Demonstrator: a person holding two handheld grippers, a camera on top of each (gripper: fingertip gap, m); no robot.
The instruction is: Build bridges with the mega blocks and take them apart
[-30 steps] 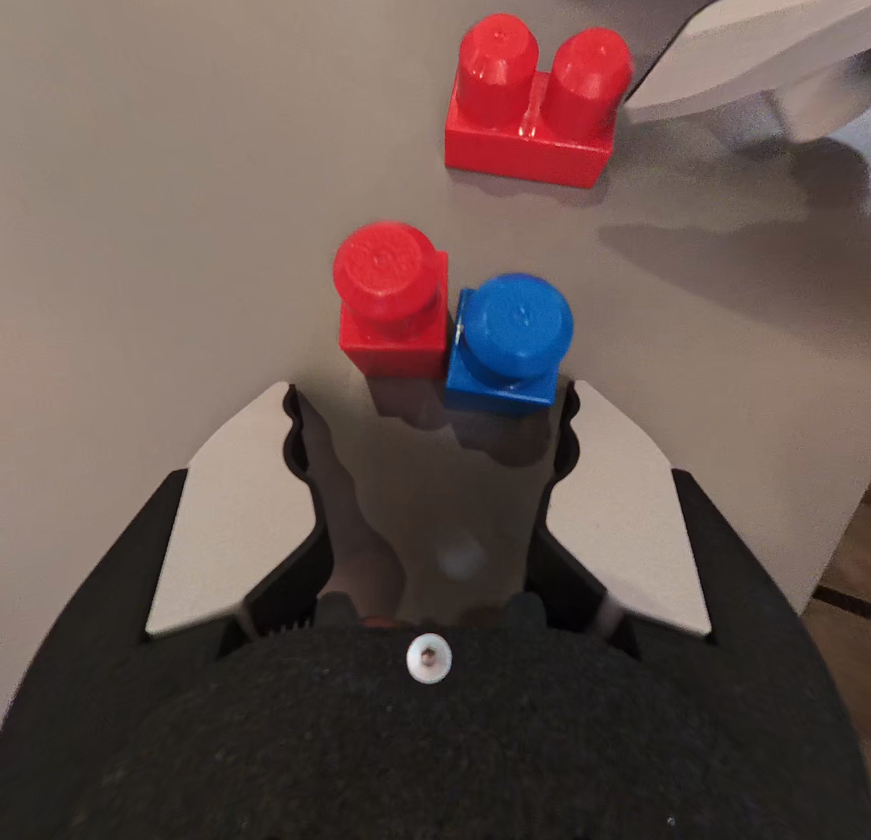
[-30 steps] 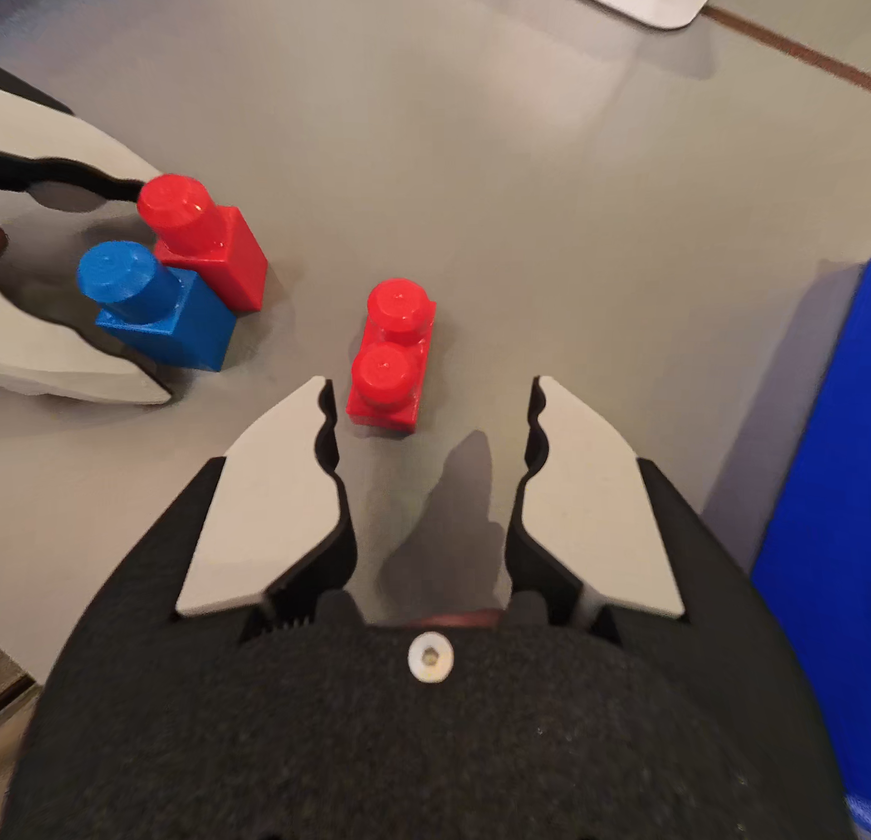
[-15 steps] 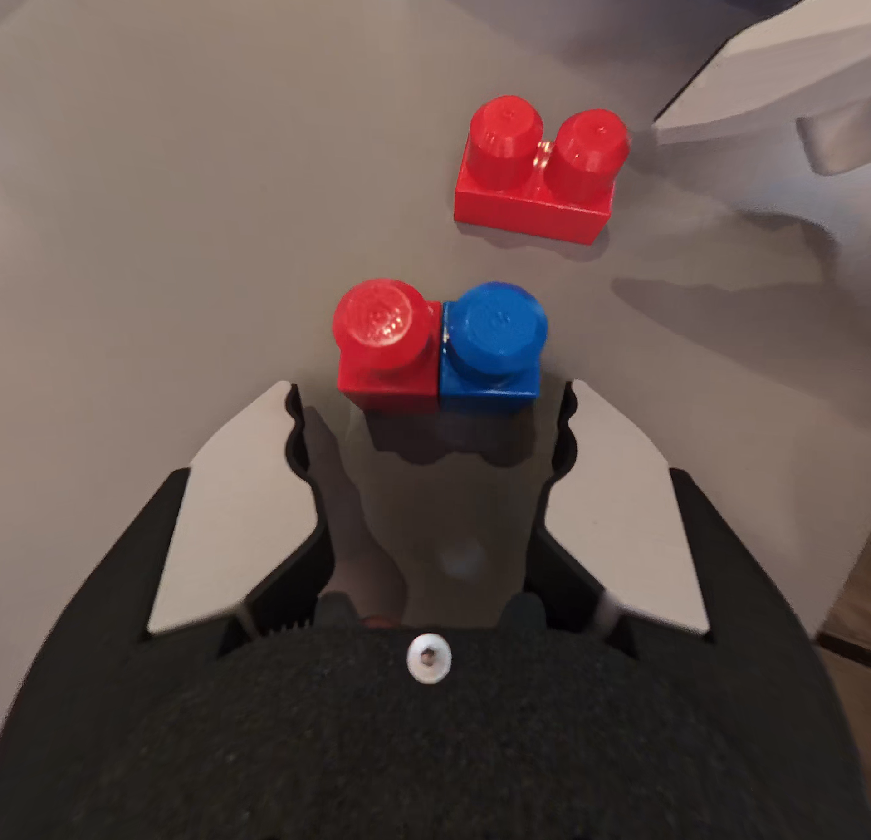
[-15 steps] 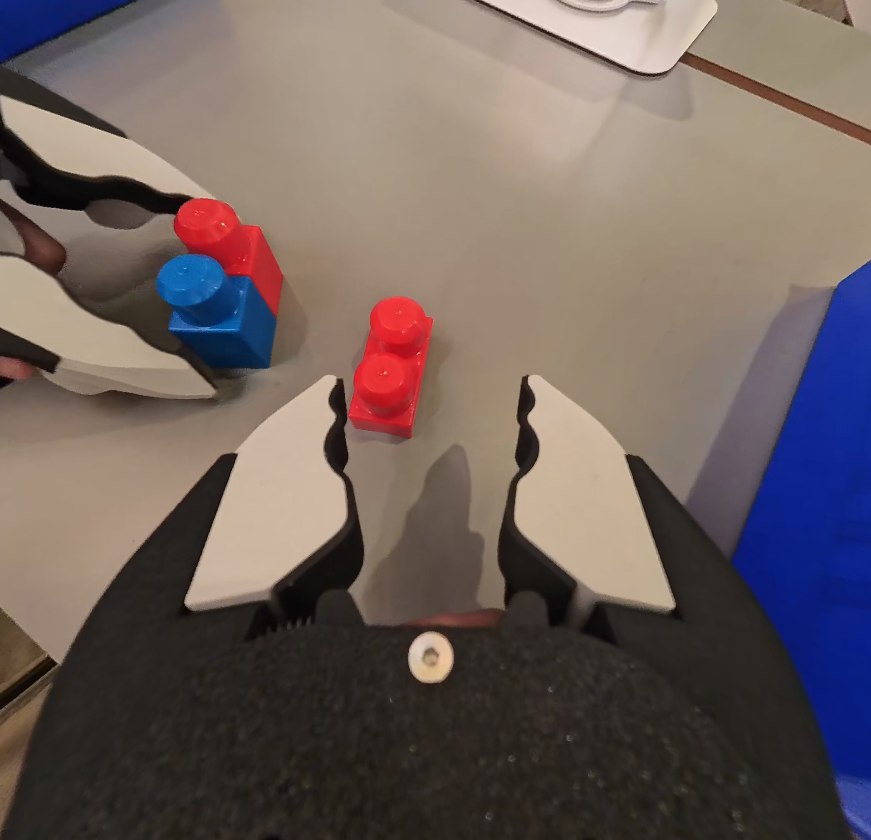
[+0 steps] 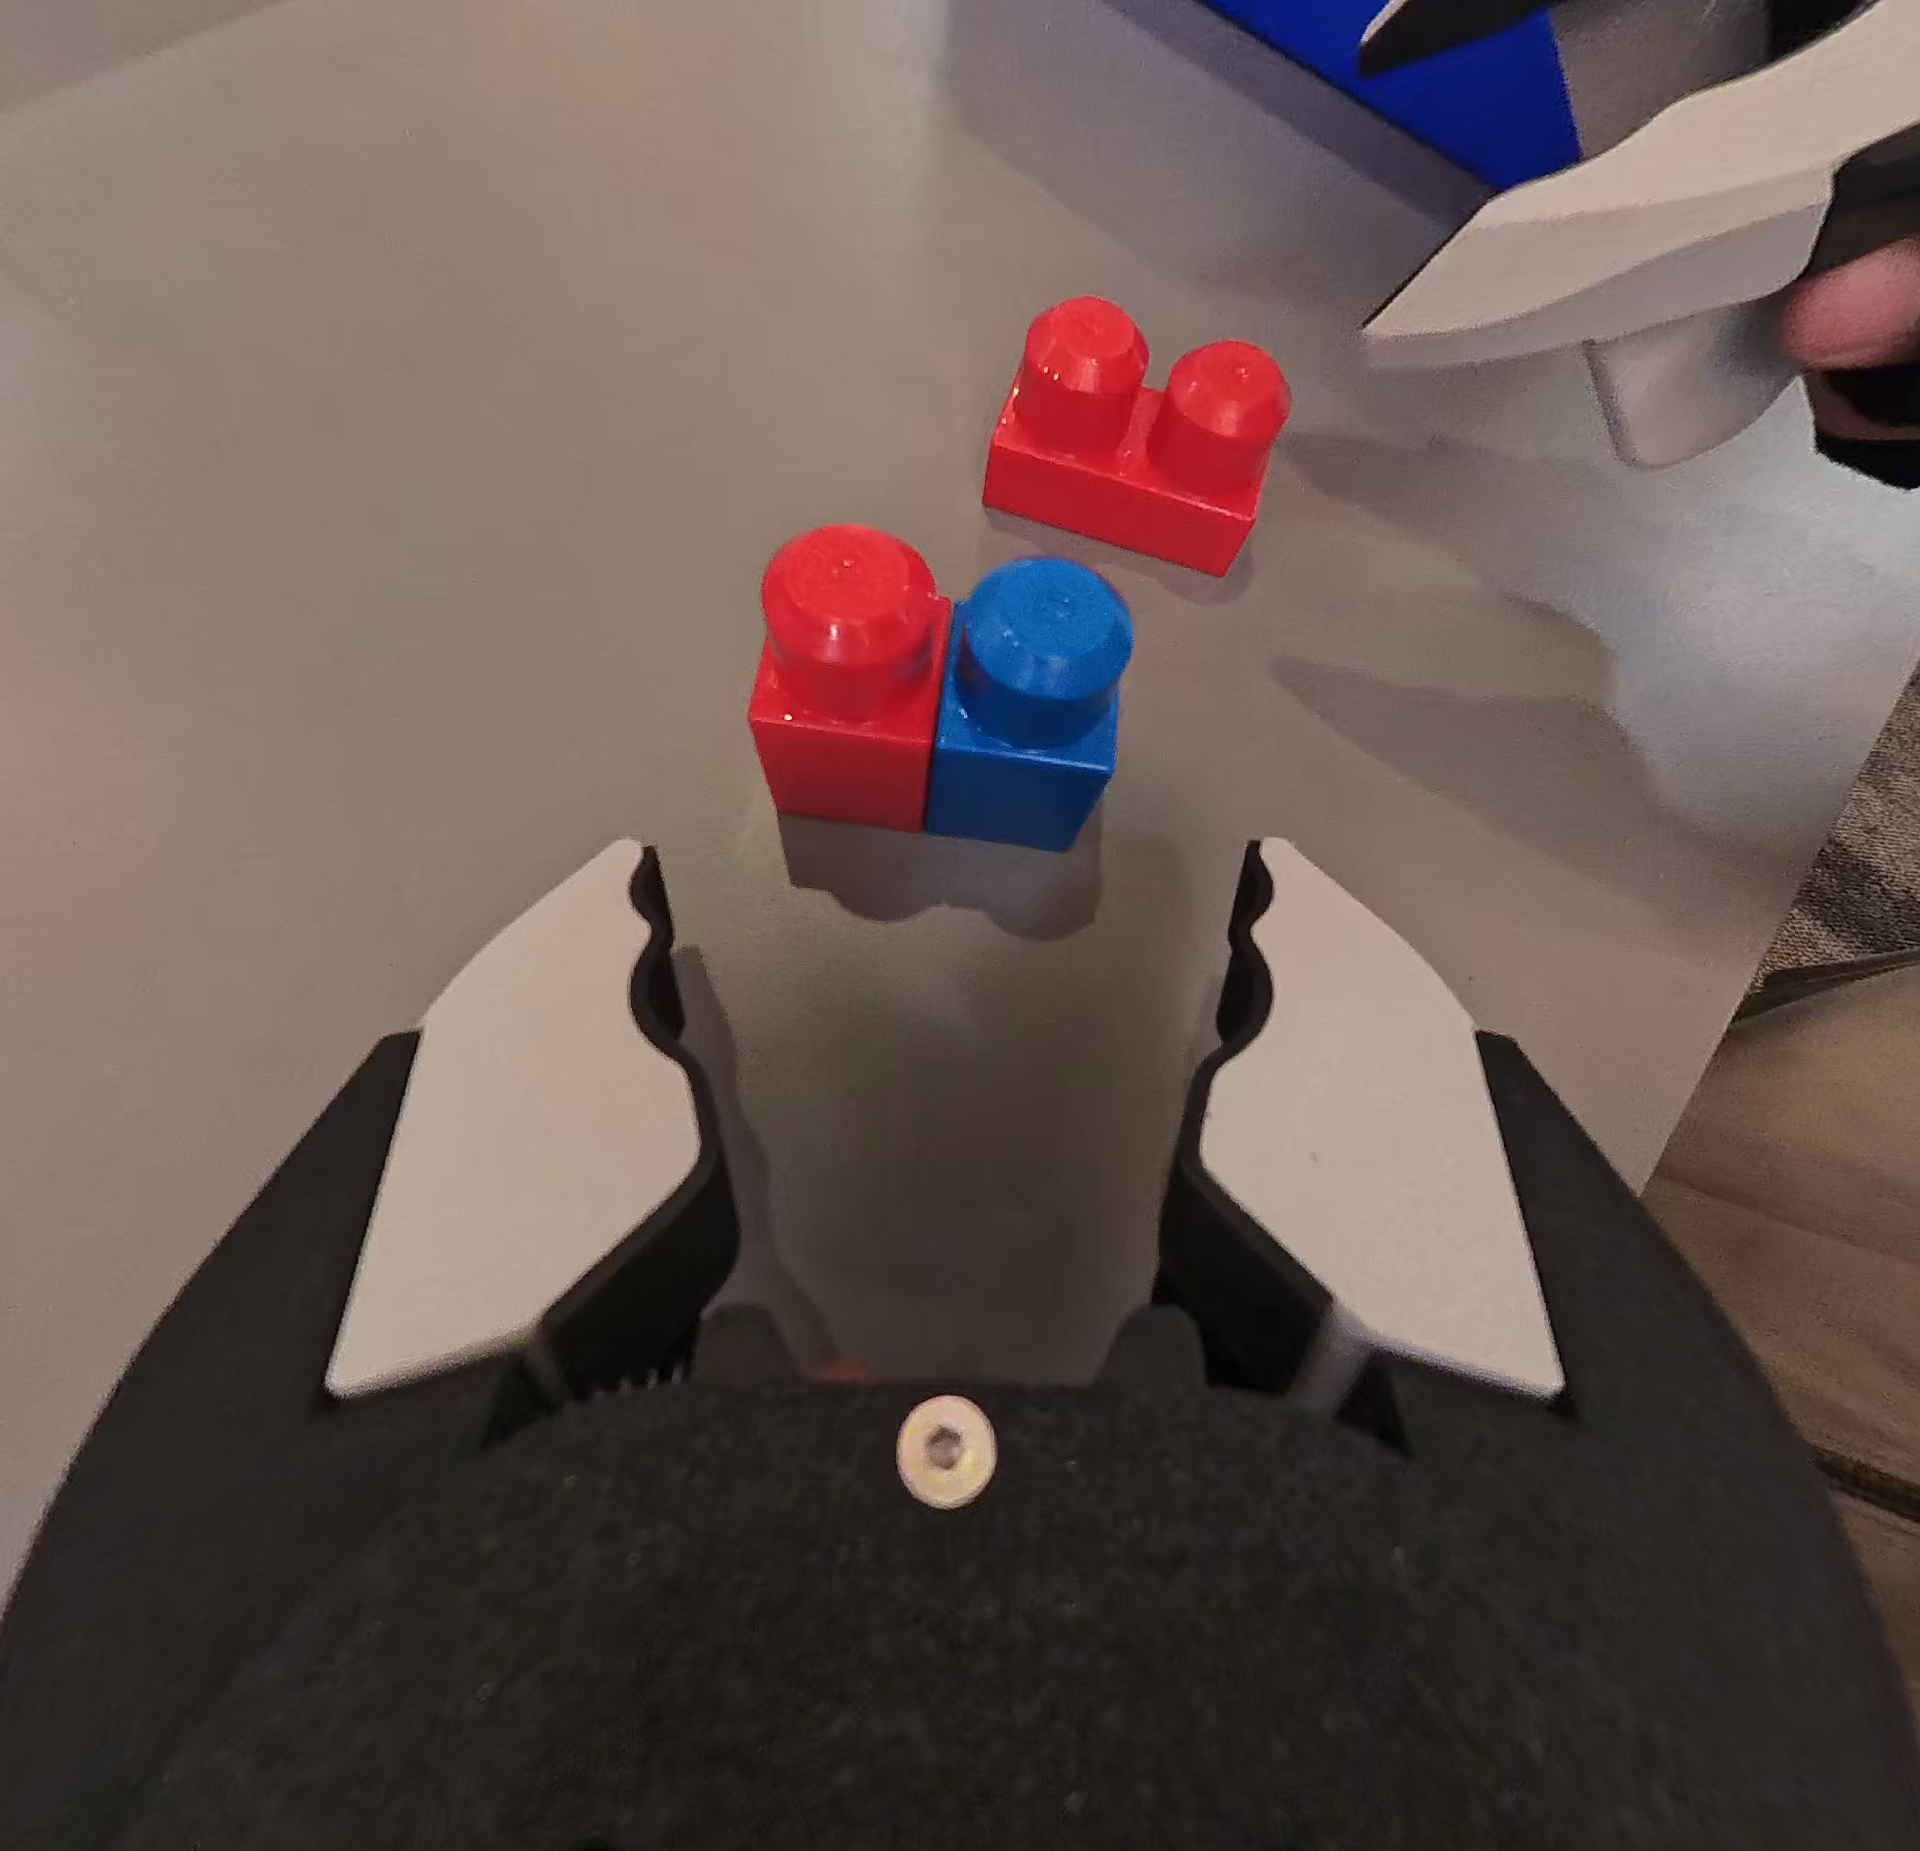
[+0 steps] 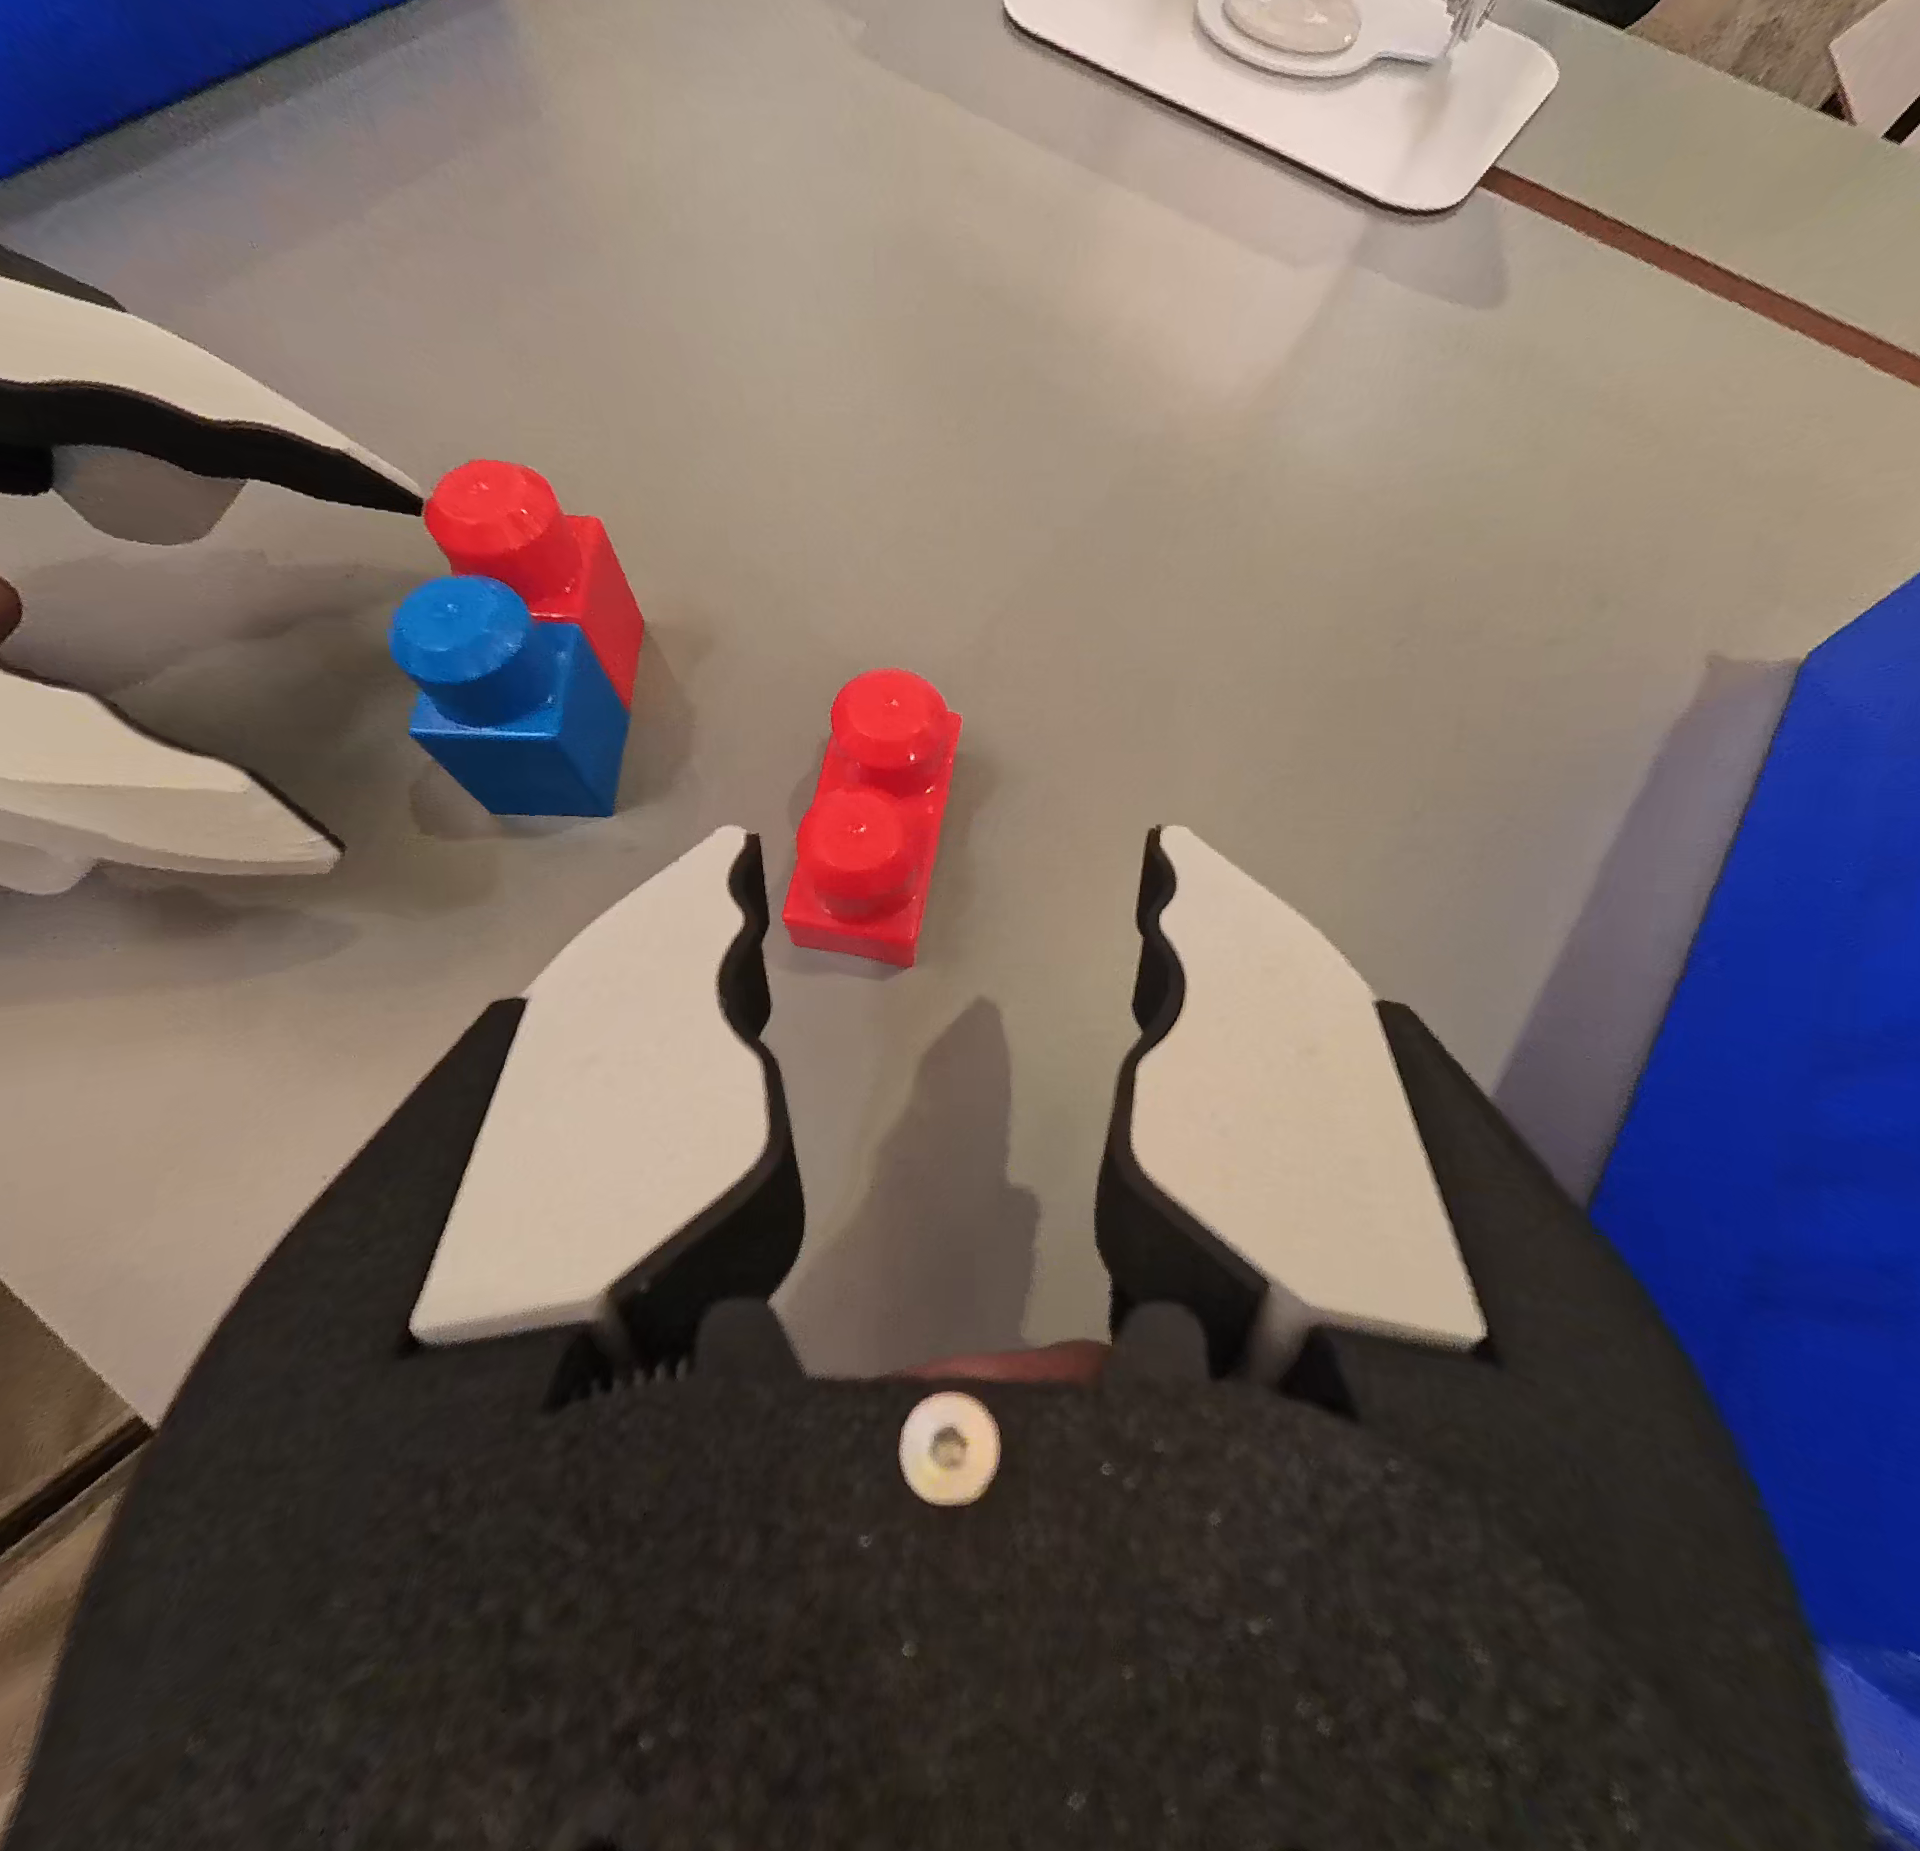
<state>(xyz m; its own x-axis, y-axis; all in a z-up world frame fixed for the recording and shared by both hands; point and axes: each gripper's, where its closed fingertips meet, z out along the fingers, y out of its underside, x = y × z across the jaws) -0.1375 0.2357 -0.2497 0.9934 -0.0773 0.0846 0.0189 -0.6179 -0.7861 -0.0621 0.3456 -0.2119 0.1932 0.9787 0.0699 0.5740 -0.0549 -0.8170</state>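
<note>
The left gripper [image 5: 945,866] hangs over the grey table [image 5: 364,451] with its fingers spread wide and nothing between them. Just ahead of it at 12 o'clock, a single-stud red block [image 5: 844,695] and a single-stud blue block [image 5: 1029,705] stand upright, pressed side by side. Beyond them toward 1 o'clock, apart from the pair, lies the two-stud red block [image 5: 1132,440]. The right gripper [image 6: 951,851] is parted too, empty, the two-stud piece just off its left fingertip at 11 o'clock. Farther off at 1 o'clock sits a white tray [image 6: 1288,97]; blue panels [image 6: 1787,970] flank the table.
</note>
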